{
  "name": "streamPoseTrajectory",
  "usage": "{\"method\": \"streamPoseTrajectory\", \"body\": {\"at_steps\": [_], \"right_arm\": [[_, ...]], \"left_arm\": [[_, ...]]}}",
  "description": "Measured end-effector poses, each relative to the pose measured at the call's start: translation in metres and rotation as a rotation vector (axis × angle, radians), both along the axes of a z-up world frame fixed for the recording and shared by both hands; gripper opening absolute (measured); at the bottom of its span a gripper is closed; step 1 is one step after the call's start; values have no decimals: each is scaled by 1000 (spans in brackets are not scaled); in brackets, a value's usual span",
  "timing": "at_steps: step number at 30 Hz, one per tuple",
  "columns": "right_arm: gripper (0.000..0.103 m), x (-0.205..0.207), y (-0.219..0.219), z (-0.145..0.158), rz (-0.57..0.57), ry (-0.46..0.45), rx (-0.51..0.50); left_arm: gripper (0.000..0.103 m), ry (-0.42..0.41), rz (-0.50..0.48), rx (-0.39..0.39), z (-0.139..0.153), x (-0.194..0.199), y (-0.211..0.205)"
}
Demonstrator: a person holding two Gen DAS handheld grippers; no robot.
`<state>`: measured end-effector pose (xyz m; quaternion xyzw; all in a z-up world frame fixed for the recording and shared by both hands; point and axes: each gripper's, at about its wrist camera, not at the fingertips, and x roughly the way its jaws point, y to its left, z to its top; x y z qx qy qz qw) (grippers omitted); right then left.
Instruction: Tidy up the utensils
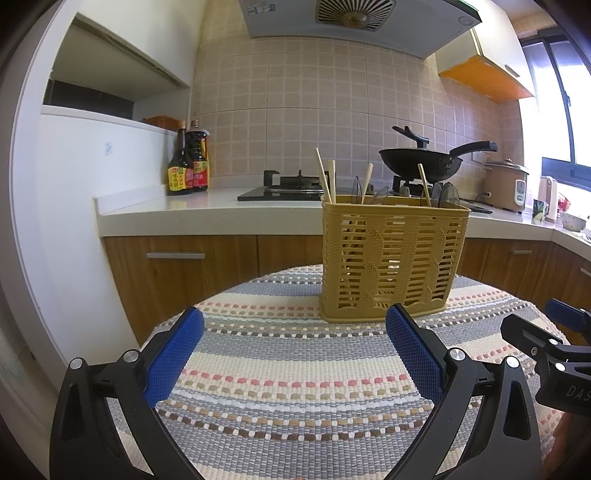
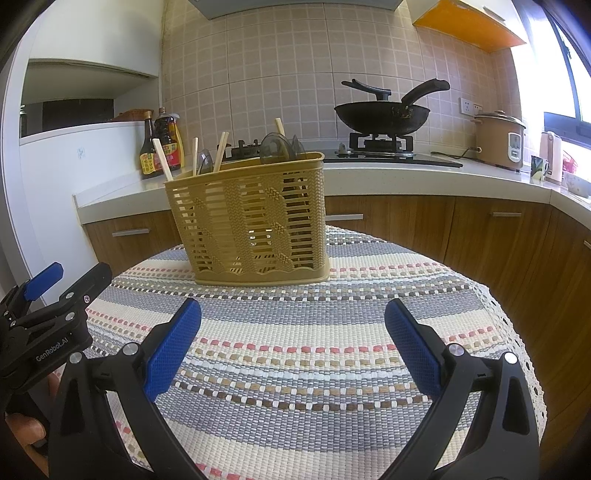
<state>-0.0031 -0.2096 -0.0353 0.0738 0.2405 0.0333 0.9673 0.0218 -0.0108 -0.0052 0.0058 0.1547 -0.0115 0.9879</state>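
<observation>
A tan slatted plastic utensil basket [image 1: 393,258] [image 2: 247,218] stands upright at the far side of a round table. Several wooden chopsticks [image 1: 327,177] [image 2: 162,160] lean out of its left part, and clear dark plastic spoons [image 1: 445,194] [image 2: 277,147] poke up on its right. My left gripper [image 1: 293,332] hovers open over the cloth, short of the basket, nothing between its blue pads [image 1: 173,358]. My right gripper [image 2: 293,332] is open too, empty, in front of the basket. Each gripper shows at the edge of the other's view [image 1: 554,350] [image 2: 48,314].
A striped woven cloth [image 1: 295,387] [image 2: 351,314] covers the table. Behind it runs a white counter [image 1: 207,210] with sauce bottles [image 1: 188,164], a gas hob, a black wok [image 2: 382,114] and a rice cooker [image 2: 498,138]. A range hood [image 1: 354,22] hangs above.
</observation>
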Motion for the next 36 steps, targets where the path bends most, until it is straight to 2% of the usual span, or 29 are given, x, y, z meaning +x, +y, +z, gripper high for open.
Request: {"method": "streamPoseTrajectory", "body": {"at_steps": [28,36], "right_arm": [[95,0,1,-1,8,4,-5],[95,0,1,-1,12,1,-3]], "left_arm": [[95,-9,-17,-3,2,-2,-1],[95,15,-13,10,0,0,-4]]}}
